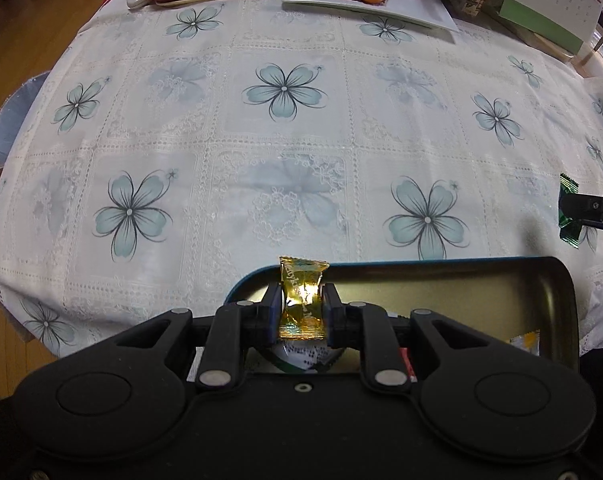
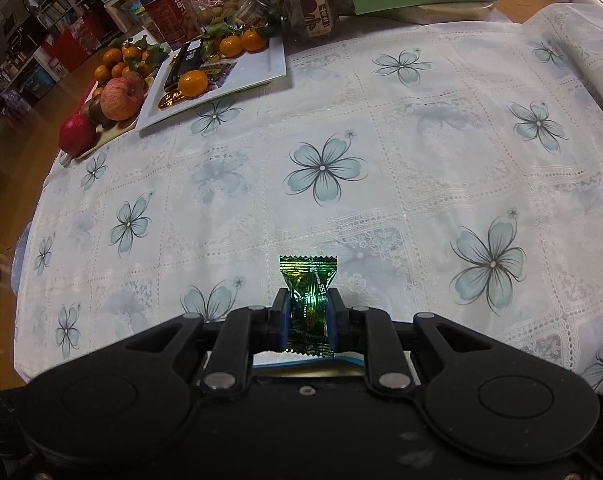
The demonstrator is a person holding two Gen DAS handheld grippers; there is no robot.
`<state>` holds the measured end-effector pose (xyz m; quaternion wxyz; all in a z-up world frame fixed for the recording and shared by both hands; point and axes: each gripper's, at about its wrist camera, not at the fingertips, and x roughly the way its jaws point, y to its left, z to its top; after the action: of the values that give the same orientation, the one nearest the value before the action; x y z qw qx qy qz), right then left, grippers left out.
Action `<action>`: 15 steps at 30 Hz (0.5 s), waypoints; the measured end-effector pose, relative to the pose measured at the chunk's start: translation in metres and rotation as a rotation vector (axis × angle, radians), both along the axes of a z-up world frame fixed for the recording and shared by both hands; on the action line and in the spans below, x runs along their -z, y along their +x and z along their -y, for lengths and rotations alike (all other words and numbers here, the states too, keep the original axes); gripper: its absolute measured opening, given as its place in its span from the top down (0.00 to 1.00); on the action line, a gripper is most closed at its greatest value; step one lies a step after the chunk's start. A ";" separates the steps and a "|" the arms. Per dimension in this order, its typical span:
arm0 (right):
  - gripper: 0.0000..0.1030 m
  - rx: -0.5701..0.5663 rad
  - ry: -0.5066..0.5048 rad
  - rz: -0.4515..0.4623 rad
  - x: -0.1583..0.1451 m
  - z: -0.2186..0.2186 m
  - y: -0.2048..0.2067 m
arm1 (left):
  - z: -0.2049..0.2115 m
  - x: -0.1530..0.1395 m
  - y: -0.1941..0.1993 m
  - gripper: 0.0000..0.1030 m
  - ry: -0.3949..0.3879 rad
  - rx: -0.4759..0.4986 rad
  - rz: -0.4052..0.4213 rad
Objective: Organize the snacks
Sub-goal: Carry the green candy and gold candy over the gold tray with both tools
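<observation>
My left gripper (image 1: 301, 304) is shut on a gold-wrapped candy (image 1: 302, 300) and holds it over the near left end of a dark metal tray (image 1: 461, 280) with a blue rim. A few wrapped snacks (image 1: 521, 342) lie in the tray, partly hidden by the gripper. My right gripper (image 2: 308, 314) is shut on a green-wrapped candy (image 2: 307, 300) above the floral tablecloth; a strip of the tray rim (image 2: 301, 366) shows just beneath it. The right gripper with the green candy (image 1: 567, 210) also shows at the right edge of the left wrist view.
At the table's far side stand a white square plate (image 2: 261, 68) with tangerines and dark packets, a fruit board with apples (image 2: 119, 98), jars (image 2: 313, 4) and a green-and-white box (image 1: 541, 12). A blue chair seat (image 1: 9, 120) shows past the left table edge.
</observation>
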<state>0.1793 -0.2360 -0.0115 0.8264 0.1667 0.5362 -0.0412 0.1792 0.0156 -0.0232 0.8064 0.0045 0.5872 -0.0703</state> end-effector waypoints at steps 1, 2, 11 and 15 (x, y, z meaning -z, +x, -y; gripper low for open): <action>0.81 0.004 -0.002 0.008 -0.001 0.001 -0.007 | 0.000 0.000 -0.004 0.73 -0.002 -0.002 0.002; 0.81 0.007 -0.002 0.014 -0.002 0.002 -0.013 | 0.001 0.000 -0.008 0.73 -0.003 -0.003 0.005; 0.81 0.031 0.013 0.085 -0.007 0.005 -0.071 | 0.016 -0.006 -0.043 0.73 -0.026 0.054 0.057; 0.81 0.037 0.039 0.103 -0.007 0.003 -0.090 | 0.023 -0.009 -0.060 0.73 -0.046 0.082 0.079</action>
<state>0.0892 -0.2389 -0.0049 0.8485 0.1944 0.4907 -0.0376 0.1194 -0.0073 -0.0145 0.8252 0.0125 0.5526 -0.1165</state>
